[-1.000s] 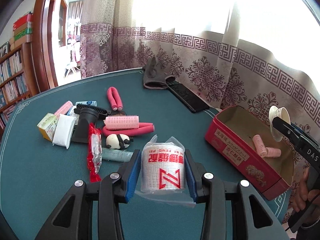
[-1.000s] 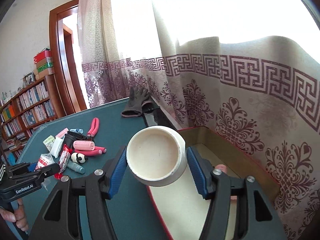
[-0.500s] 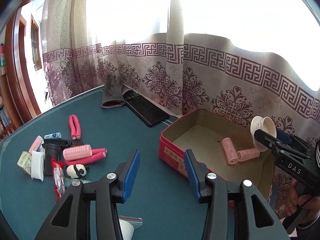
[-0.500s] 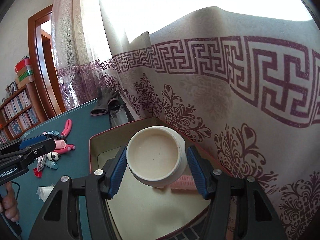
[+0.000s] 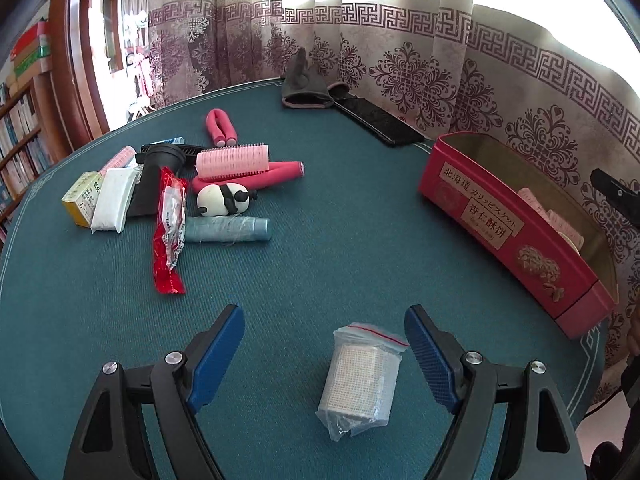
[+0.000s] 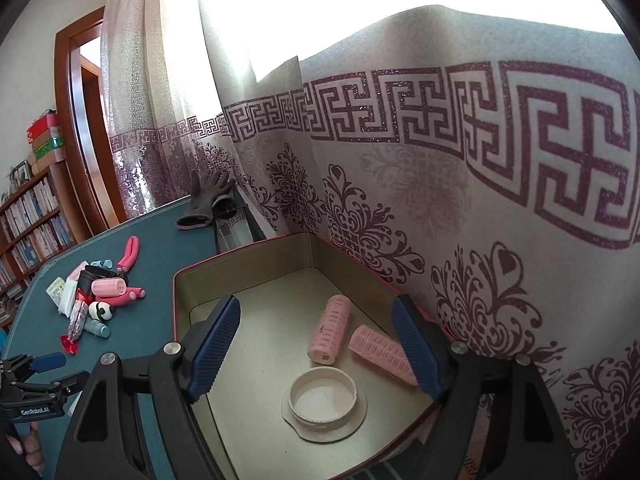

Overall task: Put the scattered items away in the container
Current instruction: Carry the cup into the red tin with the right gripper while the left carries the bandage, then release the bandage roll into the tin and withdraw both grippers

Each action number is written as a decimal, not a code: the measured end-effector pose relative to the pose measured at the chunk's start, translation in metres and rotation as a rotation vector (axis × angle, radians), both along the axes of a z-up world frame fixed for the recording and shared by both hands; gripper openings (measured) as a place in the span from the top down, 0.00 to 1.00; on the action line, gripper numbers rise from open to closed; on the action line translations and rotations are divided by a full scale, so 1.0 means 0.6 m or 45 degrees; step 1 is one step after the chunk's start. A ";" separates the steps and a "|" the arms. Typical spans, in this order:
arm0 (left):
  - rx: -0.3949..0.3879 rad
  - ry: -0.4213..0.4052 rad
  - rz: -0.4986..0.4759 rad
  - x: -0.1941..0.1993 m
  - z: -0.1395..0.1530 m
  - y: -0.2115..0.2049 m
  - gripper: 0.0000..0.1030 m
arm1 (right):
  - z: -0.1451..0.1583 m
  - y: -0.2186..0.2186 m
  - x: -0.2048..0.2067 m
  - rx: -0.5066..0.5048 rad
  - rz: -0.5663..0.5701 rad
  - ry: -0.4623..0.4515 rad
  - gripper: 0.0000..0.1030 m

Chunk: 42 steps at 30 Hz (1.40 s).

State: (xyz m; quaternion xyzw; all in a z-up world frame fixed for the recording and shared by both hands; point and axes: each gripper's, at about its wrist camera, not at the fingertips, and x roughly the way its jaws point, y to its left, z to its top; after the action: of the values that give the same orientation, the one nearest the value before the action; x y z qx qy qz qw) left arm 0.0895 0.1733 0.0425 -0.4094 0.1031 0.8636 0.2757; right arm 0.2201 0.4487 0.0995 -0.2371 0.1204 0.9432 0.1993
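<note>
Left gripper [image 5: 325,354]: jaws opening, gripping nothing; bagged bandage roll [image 5: 361,378] lying on green table [image 5: 340,240] between the pads, untouched. Right gripper [image 6: 316,346]: jaws opening, empty, above red tin [image 6: 182,280]. White cap [image 6: 324,399] resting on tin floor beside two pink rollers [image 6: 331,329]. Remaining scattered items [image 5: 176,192] grouped far left on table.
</note>
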 end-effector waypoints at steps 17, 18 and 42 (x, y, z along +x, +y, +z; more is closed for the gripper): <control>0.024 0.036 -0.183 0.024 0.023 0.099 0.64 | 0.003 0.000 0.002 -0.001 -0.007 0.021 0.21; 0.047 0.048 -0.209 0.025 0.038 0.113 0.64 | 0.004 0.002 0.003 -0.003 -0.014 0.025 0.21; 0.094 0.214 -0.302 0.019 0.097 0.294 0.11 | 0.009 0.053 0.010 -0.045 -0.145 0.030 0.21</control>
State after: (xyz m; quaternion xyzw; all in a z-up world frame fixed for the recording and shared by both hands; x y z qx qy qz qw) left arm 0.1011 0.3498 0.1006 -0.3103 0.1414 0.8594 0.3810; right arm 0.2263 0.4803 0.1048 -0.2224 0.1528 0.9307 0.2471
